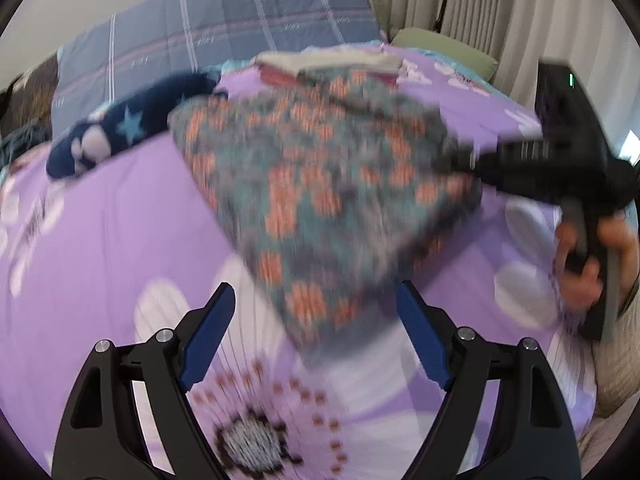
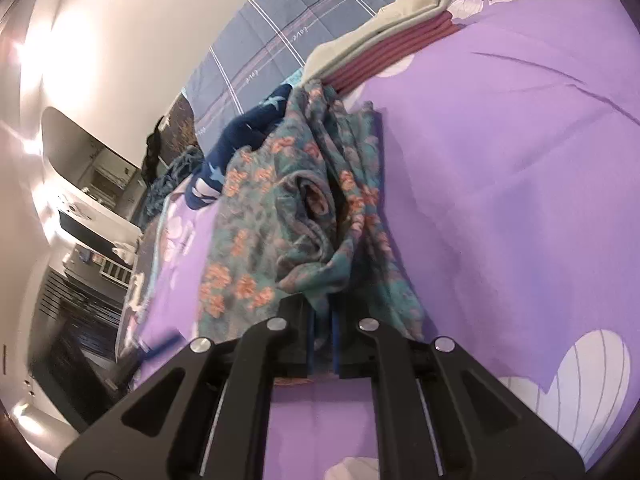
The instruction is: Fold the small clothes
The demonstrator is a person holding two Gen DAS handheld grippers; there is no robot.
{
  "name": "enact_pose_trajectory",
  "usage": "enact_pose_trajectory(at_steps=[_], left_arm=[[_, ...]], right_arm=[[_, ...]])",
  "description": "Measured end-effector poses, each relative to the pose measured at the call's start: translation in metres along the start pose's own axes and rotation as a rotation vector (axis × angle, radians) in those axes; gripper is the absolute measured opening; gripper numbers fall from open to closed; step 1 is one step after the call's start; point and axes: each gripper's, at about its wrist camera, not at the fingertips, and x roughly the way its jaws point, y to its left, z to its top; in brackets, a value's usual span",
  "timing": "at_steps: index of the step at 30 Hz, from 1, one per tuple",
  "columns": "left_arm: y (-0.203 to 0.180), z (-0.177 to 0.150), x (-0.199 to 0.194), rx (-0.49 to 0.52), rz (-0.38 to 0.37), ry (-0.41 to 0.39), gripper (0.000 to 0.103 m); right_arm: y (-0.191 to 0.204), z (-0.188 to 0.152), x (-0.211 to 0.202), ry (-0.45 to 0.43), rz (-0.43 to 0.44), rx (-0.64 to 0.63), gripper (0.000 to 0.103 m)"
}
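Right gripper (image 2: 322,344): fingers clamped on edge of teal garment with orange floral print (image 2: 280,216), lifted and bunched above purple flowered bedsheet (image 2: 500,180). Left gripper (image 1: 316,336): fingers spread, gripping nothing, just below hanging garment. Navy star-patterned cloth (image 1: 120,132) and folded pile (image 1: 328,65) beyond.
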Motion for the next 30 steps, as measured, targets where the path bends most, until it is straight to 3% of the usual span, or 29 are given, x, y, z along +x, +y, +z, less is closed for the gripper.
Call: enact_pose_trajectory(at_steps=[6, 10, 12, 16, 19, 27, 30], left_arm=[[-0.014, 0.004, 0.01, -0.001, 0.07, -0.052, 0.083], [-0.021, 0.01, 0.025, 0.059, 0.268, -0.061, 0.083], [-0.013, 0.007, 0.026, 0.036, 0.306, -0.051, 0.083], [0.016, -0.006, 0.023, -0.058, 0.316, -0.007, 0.086], [0.03, -0.011, 0.024, -0.111, 0.277, 0.007, 0.087], [0.024, -0.015, 0.024, -0.107, 0.275, 0.009, 0.087], [0.028, -0.017, 0.023, -0.132, 0.246, 0.014, 0.087]], right_arm=[[0.022, 0.01, -0.017, -0.015, 0.114, 0.011, 0.006], [0.033, 0.014, -0.03, -0.052, 0.117, -0.02, 0.006], [0.03, 0.014, -0.03, -0.059, 0.078, -0.027, 0.006], [-0.003, 0.002, -0.018, -0.006, 0.01, 0.012, 0.005], [-0.028, -0.01, -0.006, 0.05, 0.004, 0.084, 0.005], [-0.01, -0.013, -0.023, 0.002, -0.026, -0.019, 0.006], [-0.014, -0.018, -0.023, 0.012, -0.099, -0.047, 0.026]])
